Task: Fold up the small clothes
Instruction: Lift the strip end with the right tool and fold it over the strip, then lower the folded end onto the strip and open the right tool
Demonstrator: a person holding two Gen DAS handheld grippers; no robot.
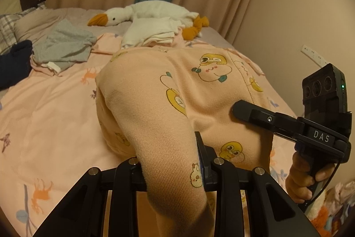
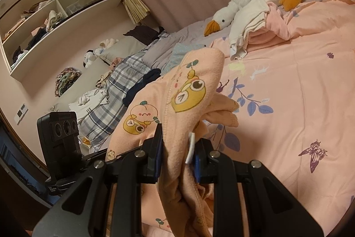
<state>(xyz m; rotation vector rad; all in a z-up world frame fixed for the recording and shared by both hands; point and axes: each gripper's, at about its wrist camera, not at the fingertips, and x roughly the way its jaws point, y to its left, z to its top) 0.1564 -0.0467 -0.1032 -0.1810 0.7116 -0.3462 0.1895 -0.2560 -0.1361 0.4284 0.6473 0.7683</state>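
Your left tongs [image 1: 175, 161] are closed on a thick roll of the peach pajama [image 1: 177, 90], and your right tongs [image 2: 177, 152] are closed on another bunch of the same pajama [image 2: 188, 90], near its small white label [image 2: 190, 148]. So the garment hangs between your two hands, lifted above the bed [image 2: 299, 86], not lying flat on it.

In the left view the cloth runs away from the tongs toward 12 o'clock, and the right tongs [image 1: 241, 109] come in from 3 o'clock, just beside the cloth edge. The long axis of the pajama seems to go from you toward the far side, where the plush goose [image 1: 150, 12] lies at about 12 o'clock.

I judge both hands are equally near, since both hold it. For the next fold you probably need to lay it down along this axis first, on the free quilt at 2 o'clock in the right view
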